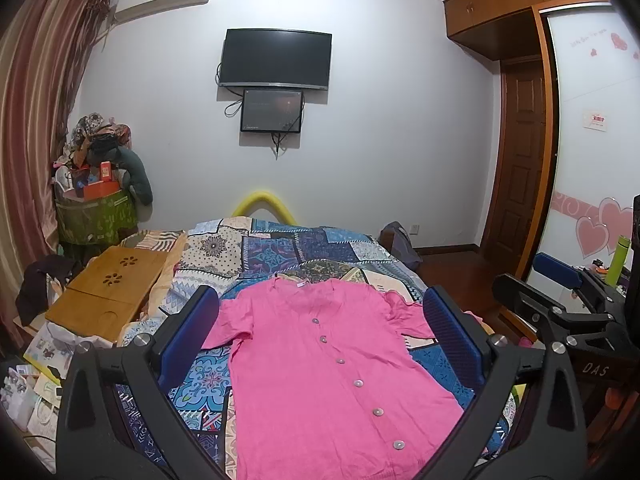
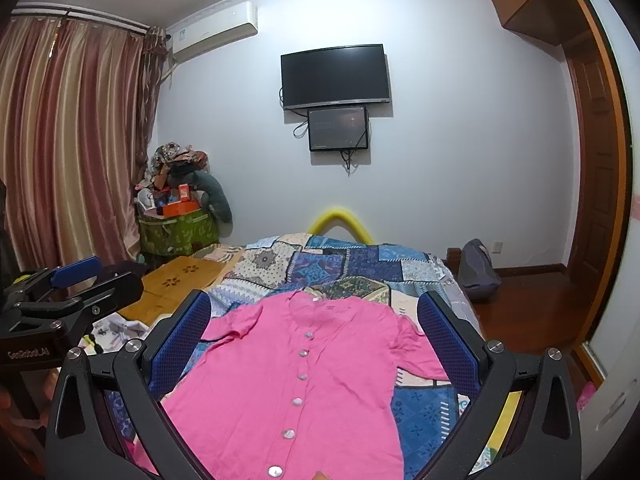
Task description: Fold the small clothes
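Observation:
A pink short-sleeved shirt (image 1: pixel 320 368) with a row of pale buttons lies spread flat, front up, on the patchwork bedspread (image 1: pixel 280 252). It also shows in the right wrist view (image 2: pixel 304 376). My left gripper (image 1: pixel 320 320) is open and empty, its blue pads on either side of the shirt, above it. My right gripper (image 2: pixel 312 324) is open and empty, likewise framing the shirt. The right gripper shows at the right of the left wrist view (image 1: pixel 560 280); the left gripper shows at the left of the right wrist view (image 2: pixel 76 276).
A wooden lap tray (image 1: pixel 108 292) lies on the bed's left side. A green basket (image 1: pixel 96 216) piled with things stands by the curtain. Papers lie at the lower left. A bag (image 2: pixel 478 268) sits on the wooden floor to the right. A TV (image 1: pixel 276 58) hangs on the wall.

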`<action>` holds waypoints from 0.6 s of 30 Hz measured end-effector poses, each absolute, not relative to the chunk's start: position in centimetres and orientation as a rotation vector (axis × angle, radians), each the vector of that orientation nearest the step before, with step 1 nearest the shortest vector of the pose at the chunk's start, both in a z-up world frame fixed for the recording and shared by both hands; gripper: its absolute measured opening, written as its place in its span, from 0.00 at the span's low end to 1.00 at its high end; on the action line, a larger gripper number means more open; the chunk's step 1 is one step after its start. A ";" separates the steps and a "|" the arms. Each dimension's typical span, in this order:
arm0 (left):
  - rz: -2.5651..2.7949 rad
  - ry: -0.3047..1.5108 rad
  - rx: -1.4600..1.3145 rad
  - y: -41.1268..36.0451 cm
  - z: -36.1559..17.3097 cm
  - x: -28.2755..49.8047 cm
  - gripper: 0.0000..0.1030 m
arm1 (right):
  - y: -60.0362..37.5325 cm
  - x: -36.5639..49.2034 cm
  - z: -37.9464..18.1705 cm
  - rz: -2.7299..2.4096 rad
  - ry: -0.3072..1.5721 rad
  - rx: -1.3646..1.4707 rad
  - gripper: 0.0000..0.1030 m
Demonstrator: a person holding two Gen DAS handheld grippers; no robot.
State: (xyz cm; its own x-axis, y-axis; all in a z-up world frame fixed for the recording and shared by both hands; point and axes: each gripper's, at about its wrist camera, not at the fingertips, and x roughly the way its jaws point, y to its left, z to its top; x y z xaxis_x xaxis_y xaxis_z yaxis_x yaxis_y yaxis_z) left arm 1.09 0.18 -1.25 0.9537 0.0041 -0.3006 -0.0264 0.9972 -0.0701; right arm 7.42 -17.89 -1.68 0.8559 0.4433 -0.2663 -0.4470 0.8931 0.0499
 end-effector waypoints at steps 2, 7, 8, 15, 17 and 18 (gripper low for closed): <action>0.016 0.306 -0.073 0.2 -1.3 1.2 1.00 | -17.9 7.6 -1.7 0.469 0.280 -0.017 0.99; 0.024 0.317 -0.076 0.6 -1.7 1.9 1.00 | -17.6 8.4 -2.0 0.472 0.295 -0.021 0.99; 0.023 0.321 -0.080 0.9 -1.8 2.2 1.00 | -17.5 8.8 -2.1 0.469 0.299 -0.021 0.99; 0.040 0.378 -0.123 3.1 -2.9 5.4 1.00 | -16.7 12.1 -2.9 0.459 0.318 -0.031 0.99; 0.048 0.408 -0.143 4.3 -3.6 7.1 1.00 | -16.4 13.0 -2.9 0.465 0.324 -0.031 0.99; 0.049 0.420 -0.152 4.8 -3.9 7.9 1.00 | -16.2 13.8 -3.1 0.470 0.332 -0.032 0.99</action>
State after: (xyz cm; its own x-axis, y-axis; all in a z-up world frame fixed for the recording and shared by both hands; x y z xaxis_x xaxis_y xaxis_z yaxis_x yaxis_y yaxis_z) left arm 7.85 4.85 -3.91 0.9121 0.0161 -0.4097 -0.0791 0.9874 -0.1372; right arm 13.81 -16.20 -3.12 0.8388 0.4395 -0.3213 -0.4497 0.8920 0.0460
